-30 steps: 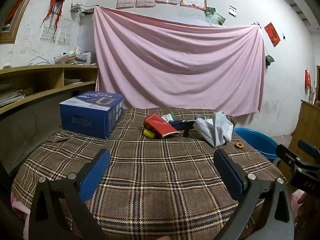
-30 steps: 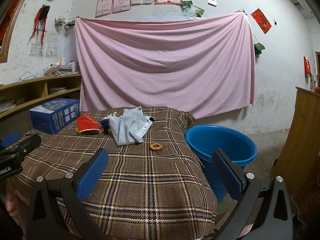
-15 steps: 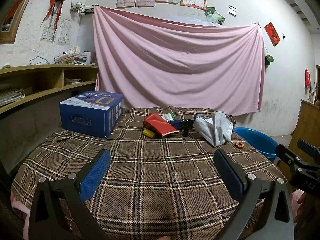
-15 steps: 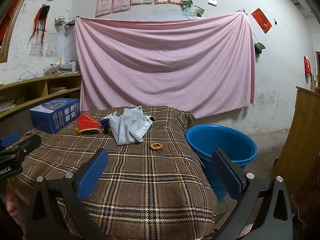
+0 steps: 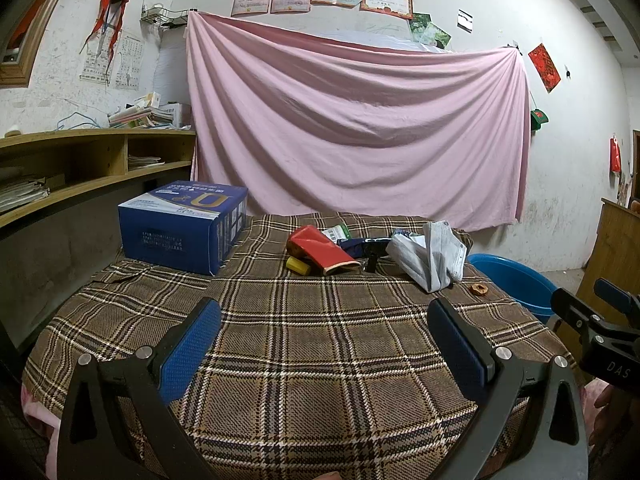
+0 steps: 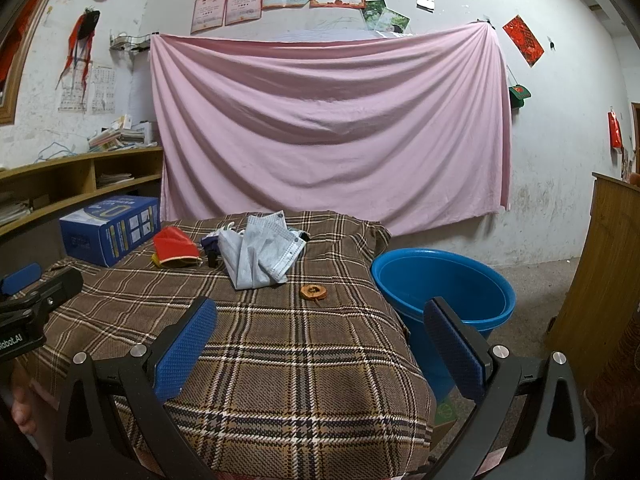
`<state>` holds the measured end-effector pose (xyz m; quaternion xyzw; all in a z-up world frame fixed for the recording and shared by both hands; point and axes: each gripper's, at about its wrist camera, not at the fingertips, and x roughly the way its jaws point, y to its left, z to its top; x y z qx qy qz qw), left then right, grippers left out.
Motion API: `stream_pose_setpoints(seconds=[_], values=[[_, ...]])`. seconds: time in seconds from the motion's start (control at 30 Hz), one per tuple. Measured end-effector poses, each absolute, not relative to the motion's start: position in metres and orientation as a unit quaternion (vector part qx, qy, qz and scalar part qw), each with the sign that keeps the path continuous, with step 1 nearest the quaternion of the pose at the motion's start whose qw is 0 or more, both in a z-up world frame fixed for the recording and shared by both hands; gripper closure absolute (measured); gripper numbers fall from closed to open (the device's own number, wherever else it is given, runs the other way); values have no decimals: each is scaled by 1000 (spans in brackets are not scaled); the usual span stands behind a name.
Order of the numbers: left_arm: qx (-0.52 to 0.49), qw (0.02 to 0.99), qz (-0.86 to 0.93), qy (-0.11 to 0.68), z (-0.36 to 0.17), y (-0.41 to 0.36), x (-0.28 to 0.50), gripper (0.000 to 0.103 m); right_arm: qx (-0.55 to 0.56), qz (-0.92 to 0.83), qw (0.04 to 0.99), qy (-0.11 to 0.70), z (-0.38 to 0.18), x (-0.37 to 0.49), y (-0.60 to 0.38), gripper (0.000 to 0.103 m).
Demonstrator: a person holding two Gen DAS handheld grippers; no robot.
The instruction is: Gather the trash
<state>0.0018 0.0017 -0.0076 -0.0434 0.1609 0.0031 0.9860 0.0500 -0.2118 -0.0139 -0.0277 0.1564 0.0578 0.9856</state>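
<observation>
Face masks (image 6: 260, 252): crumpled, soft, light; heaped mid-bench (image 6: 280, 360) beside blue tub (image 6: 440, 280); best pinched at a raised fold; left tongs (image 5: 324, 344) and right tongs (image 6: 320, 344) held apart, empty.

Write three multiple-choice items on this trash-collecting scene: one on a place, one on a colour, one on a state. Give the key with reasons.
1. Where does the round blue plastic tub stand?
A. On the plaid cloth
B. On the floor beside the table's right edge
C. On the wooden shelf

2. What colour is the crumpled wrapper lying next to the small yellow cylinder?
A. Red
B. Green
C. White

3. How do the left gripper and right gripper stand?
A. Both shut on trash
B. One open, one shut
C. Both open and empty

Key: 1 B, the tub sits below and beside the brown plaid tablecloth. 2 A, the wrapper is plainly red. 3 C, each gripper's blue pads are wide apart with only cloth between them.
</observation>
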Motion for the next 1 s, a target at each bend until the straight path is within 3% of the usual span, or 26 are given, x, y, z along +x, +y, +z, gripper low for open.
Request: stream_pose_setpoints(seconds=[0.7,1.0], values=[[-46,992,34,115,25,12,56,2,-13,56,990,127,25,96,-220,0],[-69,980,42,181,18,39,107,2,-14,79,976,203,21,158,-193,0]])
